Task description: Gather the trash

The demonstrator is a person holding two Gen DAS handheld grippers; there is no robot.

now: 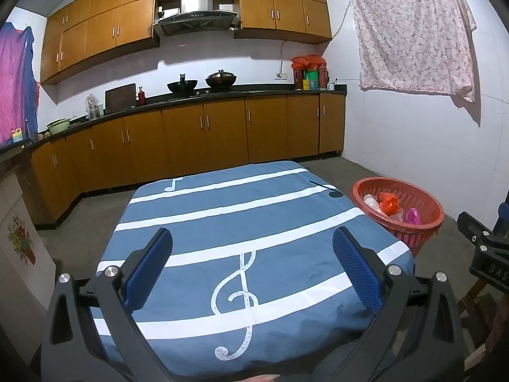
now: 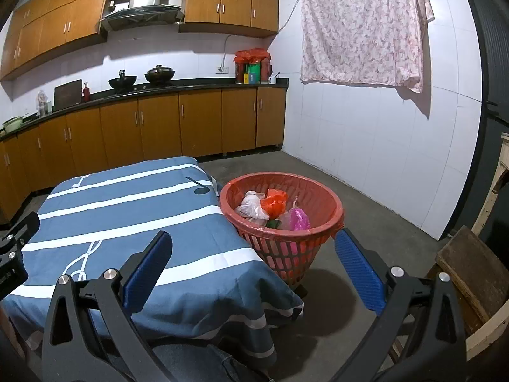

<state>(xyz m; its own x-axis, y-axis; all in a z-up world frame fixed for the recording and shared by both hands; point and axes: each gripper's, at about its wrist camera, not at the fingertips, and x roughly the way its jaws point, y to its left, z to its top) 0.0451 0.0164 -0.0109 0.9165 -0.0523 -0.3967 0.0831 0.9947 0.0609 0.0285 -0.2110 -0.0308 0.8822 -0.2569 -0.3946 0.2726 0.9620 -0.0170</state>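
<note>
A red plastic basket (image 2: 331,222) lined with a red bag stands on the floor just right of the table; it also shows in the left wrist view as the basket (image 1: 426,222). Inside lie crumpled bags: a white one (image 2: 253,208), an orange one (image 2: 275,205) and a pink one (image 2: 299,218). My left gripper (image 1: 253,242) hangs open over the near part of the blue music-note tablecloth (image 1: 222,222), holding nothing. My right gripper (image 2: 253,245) is open too, empty, above the table's right corner and just short of the basket.
Wooden kitchen cabinets (image 1: 203,133) with a dark counter run along the back and left. A floral cloth (image 2: 362,28) hangs on the white right wall. A wooden chair (image 2: 467,273) stands at the right. Bare concrete floor (image 2: 366,210) lies around the basket.
</note>
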